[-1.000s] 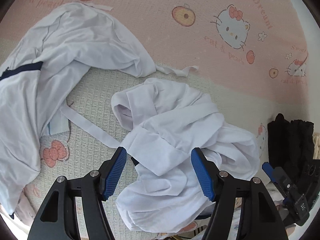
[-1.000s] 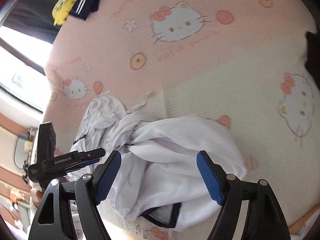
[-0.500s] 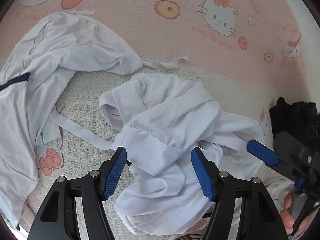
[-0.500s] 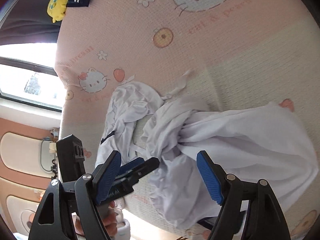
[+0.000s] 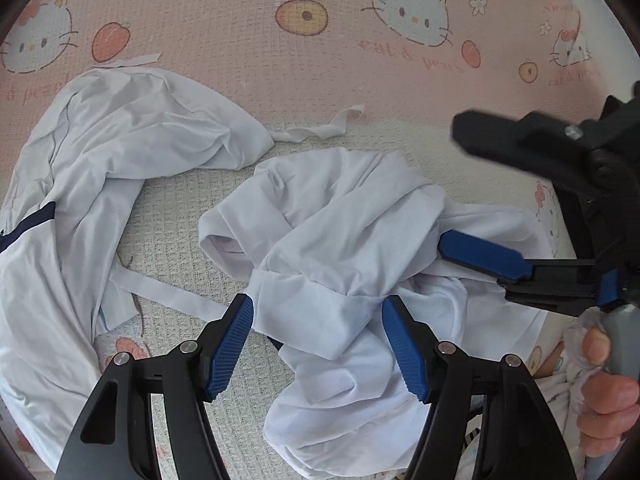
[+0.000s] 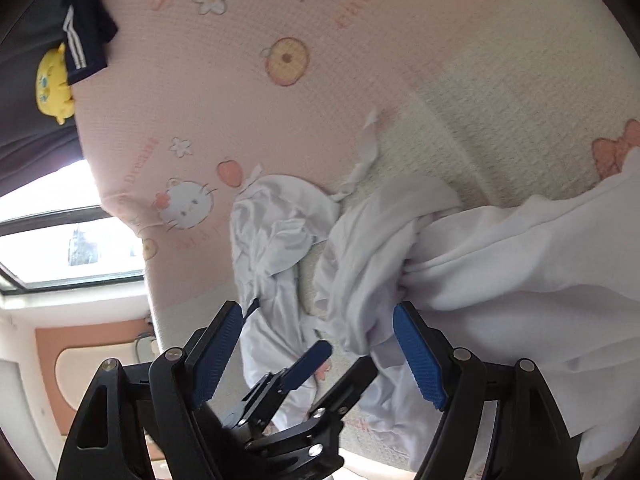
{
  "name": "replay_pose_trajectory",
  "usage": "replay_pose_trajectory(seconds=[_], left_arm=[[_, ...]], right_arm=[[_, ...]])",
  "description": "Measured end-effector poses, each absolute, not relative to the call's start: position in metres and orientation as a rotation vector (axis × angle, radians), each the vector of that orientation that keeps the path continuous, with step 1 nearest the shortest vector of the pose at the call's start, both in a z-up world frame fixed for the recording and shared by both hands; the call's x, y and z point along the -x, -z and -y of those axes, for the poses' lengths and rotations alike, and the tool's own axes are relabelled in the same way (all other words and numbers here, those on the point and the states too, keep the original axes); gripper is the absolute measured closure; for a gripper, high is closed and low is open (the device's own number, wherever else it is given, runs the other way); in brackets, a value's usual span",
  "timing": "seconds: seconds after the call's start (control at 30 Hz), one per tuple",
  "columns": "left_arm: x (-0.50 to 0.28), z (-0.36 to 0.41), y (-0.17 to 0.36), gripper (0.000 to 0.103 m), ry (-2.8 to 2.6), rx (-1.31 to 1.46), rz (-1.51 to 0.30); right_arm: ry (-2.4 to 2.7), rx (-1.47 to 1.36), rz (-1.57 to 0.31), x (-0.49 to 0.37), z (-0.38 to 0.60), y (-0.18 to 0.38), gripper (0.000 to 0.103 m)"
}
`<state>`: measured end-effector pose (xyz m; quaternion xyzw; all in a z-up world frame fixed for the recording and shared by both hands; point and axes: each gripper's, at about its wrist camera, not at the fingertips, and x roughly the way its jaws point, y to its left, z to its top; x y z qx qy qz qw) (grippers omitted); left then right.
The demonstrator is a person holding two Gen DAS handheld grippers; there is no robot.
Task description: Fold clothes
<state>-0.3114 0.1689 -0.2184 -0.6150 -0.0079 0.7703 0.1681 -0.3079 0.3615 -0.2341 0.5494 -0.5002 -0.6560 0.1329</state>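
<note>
- A crumpled white garment (image 5: 344, 256) is seen lying in a heap on a bed sheet (image 5: 248, 40) printed with cartoon cats and peaches, partly on the pink band and partly on the cream band of that sheet.
- A second white garment (image 5: 100, 168), with a dark navy stripe near its edge, is spread to the left of the heap; a thin white strap (image 5: 316, 132) trails from it across the sheet.
- The left tongs (image 5: 318, 344) are held just above the near part of the crumpled garment, pointing steeply down; the blue pads (image 5: 230, 348) stand apart on either side of a thick fold, and no cloth is clamped between them.
- The right tongs (image 6: 320, 356) are likewise released, with the jaws wide and nothing gripped; in the left wrist view they (image 5: 472, 196) reach in from the right, one blue pad lying against the right side of the heap.
- A hand (image 5: 604, 376) is seen wrapped around the grey handle of the right tongs at the lower right edge.
- In the right wrist view, the crumpled garment (image 6: 500, 264) fills the right half and the left tongs (image 6: 340, 360) are seen from the side below it.
- A yellow plush toy (image 6: 52, 84) and a dark striped garment (image 6: 86, 36) lie at the far upper left corner of the bed, well apart from the white clothes.
- A window (image 6: 60, 240) is visible beyond the bed's edge.
</note>
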Motion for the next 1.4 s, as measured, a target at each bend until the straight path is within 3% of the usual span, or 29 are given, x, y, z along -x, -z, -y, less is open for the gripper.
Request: replay_pose_trajectory(seconds=[0.23,0.27,0.33,0.37,0.43,0.5,0.57,0.73,1.4], left_arm=[[0.316,-0.174,0.227,0.04,-2.166,1.724,0.042],[0.316,-0.174,0.227,0.043,-2.163,1.717,0.043],[0.316,-0.173,0.227,0.059,-2.157,1.709,0.045],[0.316,-0.173,0.228,0.062,-2.154,1.707,0.046],[0.316,-0.171,0.229,0.069,-2.145,1.71,0.046],[0.316,-0.169,0.23,0.079,-2.15,1.715,0.039],[0.316,-0.167,0.227,0.082,-2.166,1.707,0.036],[0.318,-0.16,0.213,0.09,-2.208,1.648,0.038],[0.355,-0.17,0.155,0.092,-2.295,1.44,0.066]], right_arm=[[1.941,-1.703,1.442,0.315,-0.359,0.248,0.026],[1.948,-1.705,1.436,0.318,-0.357,0.249,0.026],[1.966,-1.713,1.415,0.323,-0.353,0.249,0.03],[1.974,-1.717,1.401,0.325,-0.351,0.25,0.042],[1.98,-1.744,1.369,0.33,-0.346,0.252,0.047],[1.981,-1.796,1.321,0.334,-0.34,0.255,0.063],[2.017,-1.842,1.239,0.336,-0.335,0.256,0.096],[2.07,-1.79,1.142,0.337,-0.33,0.245,0.096],[2.325,-1.463,1.236,0.356,-0.406,0.176,0.096]])
